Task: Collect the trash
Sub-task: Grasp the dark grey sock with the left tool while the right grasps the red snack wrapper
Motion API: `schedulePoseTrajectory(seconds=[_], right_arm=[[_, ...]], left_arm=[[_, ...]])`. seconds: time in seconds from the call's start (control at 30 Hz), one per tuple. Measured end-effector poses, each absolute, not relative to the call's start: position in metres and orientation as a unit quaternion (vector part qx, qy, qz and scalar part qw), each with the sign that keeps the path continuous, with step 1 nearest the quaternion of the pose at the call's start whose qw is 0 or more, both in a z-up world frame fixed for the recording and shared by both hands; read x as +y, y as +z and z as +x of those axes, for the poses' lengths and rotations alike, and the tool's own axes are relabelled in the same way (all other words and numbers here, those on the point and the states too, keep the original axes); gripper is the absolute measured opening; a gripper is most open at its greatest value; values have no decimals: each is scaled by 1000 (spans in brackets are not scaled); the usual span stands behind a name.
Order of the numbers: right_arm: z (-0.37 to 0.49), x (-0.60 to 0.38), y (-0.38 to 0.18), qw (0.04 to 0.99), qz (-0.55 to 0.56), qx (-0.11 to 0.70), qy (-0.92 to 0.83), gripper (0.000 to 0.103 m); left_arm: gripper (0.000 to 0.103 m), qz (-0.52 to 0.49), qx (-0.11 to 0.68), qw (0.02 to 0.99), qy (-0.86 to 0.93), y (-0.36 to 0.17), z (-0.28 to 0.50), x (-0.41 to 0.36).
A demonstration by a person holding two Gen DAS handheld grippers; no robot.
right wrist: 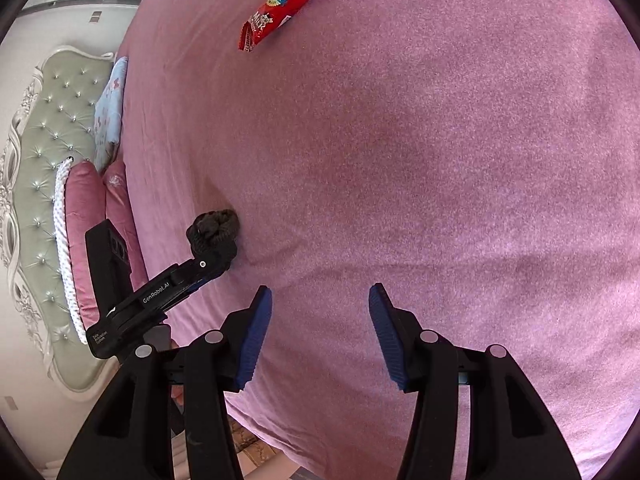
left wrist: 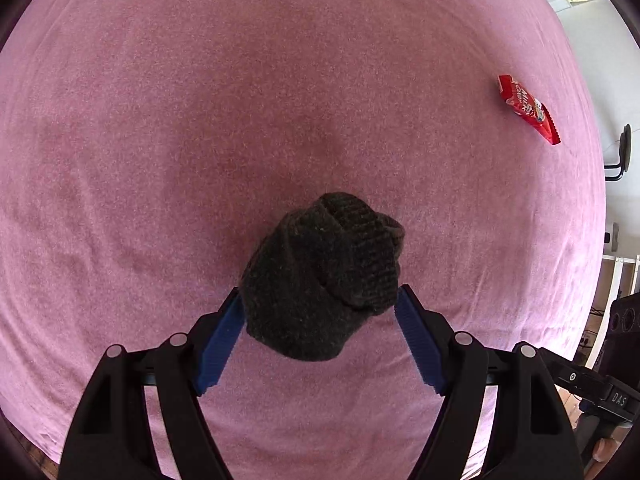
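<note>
A balled dark grey sock (left wrist: 324,276) sits between the blue pads of my left gripper (left wrist: 320,300), which is closed on it just above the pink bedspread (left wrist: 200,120). The sock also shows in the right wrist view (right wrist: 214,232), held by the left gripper (right wrist: 208,264). A red snack wrapper (left wrist: 528,108) lies flat on the bed to the far right; in the right wrist view it lies at the top (right wrist: 288,4). My right gripper (right wrist: 320,300) is open and empty above the bedspread (right wrist: 440,160).
A padded green headboard (right wrist: 44,152) with pink pillows (right wrist: 86,216) and a light blue pillow (right wrist: 112,112) stands at the left in the right wrist view. The bed's edge and floor show below (right wrist: 256,452). Furniture stands past the bed's right edge (left wrist: 620,312).
</note>
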State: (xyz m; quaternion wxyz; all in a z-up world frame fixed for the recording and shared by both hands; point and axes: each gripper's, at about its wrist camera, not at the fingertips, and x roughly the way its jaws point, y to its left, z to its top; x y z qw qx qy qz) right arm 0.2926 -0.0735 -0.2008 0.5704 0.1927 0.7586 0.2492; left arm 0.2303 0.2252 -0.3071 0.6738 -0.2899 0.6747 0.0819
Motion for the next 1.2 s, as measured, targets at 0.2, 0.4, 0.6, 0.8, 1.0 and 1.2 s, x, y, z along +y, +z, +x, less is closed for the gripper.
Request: schedulePoseTrajectory(seconds=[0.2,0.4,0.6,0.8,1.0,1.2], right_arm=[[318,-70,-208,572,197,758,243,50],[353,-65,-203,594,188,746,237,50],[395,-57,-204,601,221,733,230,50],[431,-56,-217,593,280,730,193,50],[461,-50,-232,583,317,735,140,50],[473,-39,-242,587,295,749,84,50]], left_arm=[[58,-278,674,676,107,-307,252,229],[47,-315,642,695,68,-284,289,227],[47,-362,613,702,33,-278,342,231],[47,-378,605,700,25,-281,383,237],[47,-373,609,700,16,-278,387,219],[48,-374,615,694,11,-286,392,196]])
